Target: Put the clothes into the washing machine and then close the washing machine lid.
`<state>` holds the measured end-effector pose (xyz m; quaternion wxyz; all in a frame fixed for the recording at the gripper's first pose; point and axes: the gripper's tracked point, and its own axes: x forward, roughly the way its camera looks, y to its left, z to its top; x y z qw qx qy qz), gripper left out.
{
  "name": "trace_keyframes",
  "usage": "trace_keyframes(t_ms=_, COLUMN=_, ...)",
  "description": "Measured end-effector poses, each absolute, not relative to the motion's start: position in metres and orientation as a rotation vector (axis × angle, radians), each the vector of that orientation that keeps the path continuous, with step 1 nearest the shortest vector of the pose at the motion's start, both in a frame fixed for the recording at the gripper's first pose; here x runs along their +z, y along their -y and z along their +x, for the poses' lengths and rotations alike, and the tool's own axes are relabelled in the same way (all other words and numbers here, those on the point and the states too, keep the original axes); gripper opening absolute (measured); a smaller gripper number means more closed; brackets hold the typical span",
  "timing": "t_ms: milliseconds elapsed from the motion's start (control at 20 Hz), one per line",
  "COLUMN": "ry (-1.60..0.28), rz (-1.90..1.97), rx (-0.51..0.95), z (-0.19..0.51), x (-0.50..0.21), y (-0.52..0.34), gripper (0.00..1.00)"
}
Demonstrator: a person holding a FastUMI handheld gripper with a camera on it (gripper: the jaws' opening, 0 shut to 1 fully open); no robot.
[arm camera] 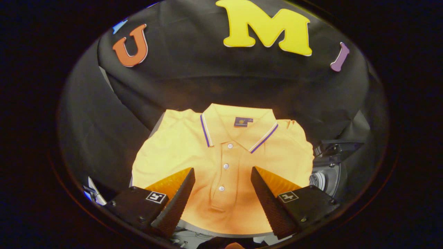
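Note:
A folded yellow polo shirt [223, 152] with a blue-and-white striped collar and white buttons lies flat on a grey surface, collar at the far side. My gripper [223, 171] hovers above the shirt's button placket with its fingers spread wide; nothing is between them. To the right of the shirt, beyond the right finger, part of the washing machine [325, 173] shows, with its dark lid [341, 147] raised.
Black cloth walls close in behind and to the left of the shirt. The grey surface's near edge [214, 233] curves just under the fingers. Some small white and blue items [93, 195] lie at the left, beside the left finger.

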<state>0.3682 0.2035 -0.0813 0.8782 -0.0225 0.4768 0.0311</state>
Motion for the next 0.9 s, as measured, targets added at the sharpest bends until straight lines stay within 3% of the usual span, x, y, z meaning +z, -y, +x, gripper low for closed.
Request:
trace_keyframes(t_ms=300, ry=-1.179, rz=-0.053, rx=-0.002, z=0.367, x=-0.111, y=-0.199, gripper=1.0)
trace_keyframes(t_ms=600, ry=-1.233, rz=-0.144, rx=-0.026, z=0.37, x=-0.113, y=-0.202, gripper=1.0)
trace_keyframes(t_ms=900, ry=-1.28, rz=-0.159, rx=-0.01, z=0.37, x=-0.112, y=-0.202, gripper=0.87)
